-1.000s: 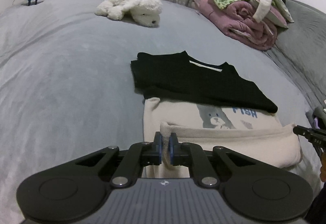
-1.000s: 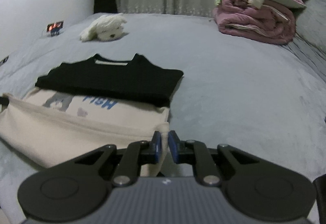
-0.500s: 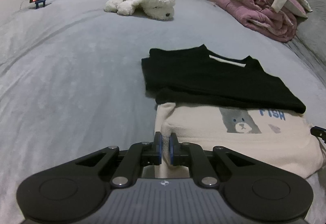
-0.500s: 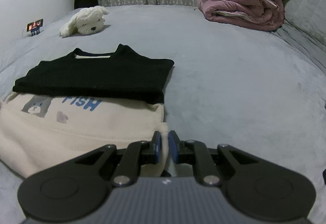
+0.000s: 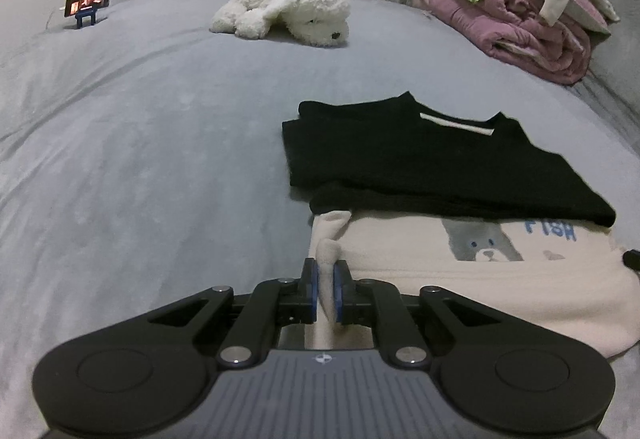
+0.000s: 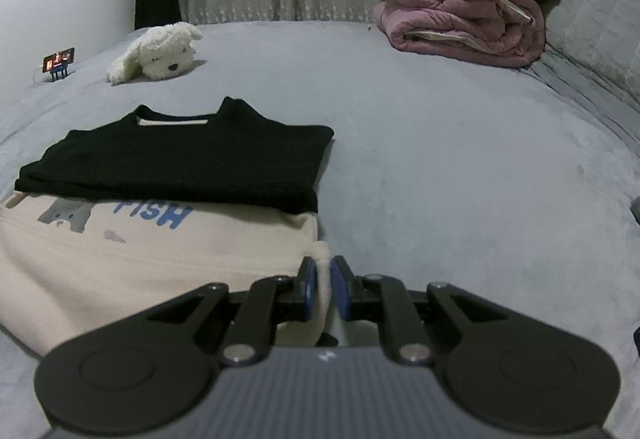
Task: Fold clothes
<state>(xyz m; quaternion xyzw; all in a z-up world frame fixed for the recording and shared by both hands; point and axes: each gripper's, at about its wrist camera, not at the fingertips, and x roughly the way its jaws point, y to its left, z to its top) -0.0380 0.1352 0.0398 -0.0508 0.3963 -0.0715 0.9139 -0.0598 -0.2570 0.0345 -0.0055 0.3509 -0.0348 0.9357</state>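
Observation:
A cream sweatshirt (image 5: 480, 279) with a grey bear and blue "FISH" print lies folded on the grey bed, also in the right wrist view (image 6: 140, 255). A folded black shirt (image 5: 420, 163) lies just behind it, overlapping its far edge; it shows in the right wrist view (image 6: 180, 159) too. My left gripper (image 5: 326, 279) is shut on the sweatshirt's left near corner. My right gripper (image 6: 323, 279) is shut on its right near corner. Both corners are pinched between the blue pads.
A white plush dog (image 5: 284, 11) lies at the back of the bed (image 5: 140, 159). A pile of pink blanket and loose clothes (image 6: 460, 11) sits back right. A phone on a stand (image 5: 86, 5) is back left. A curtain hangs behind.
Both grippers have moved forward and down with the sweatshirt's corners, laying the folded edge flat toward the black shirt. Both stay shut on the cloth.

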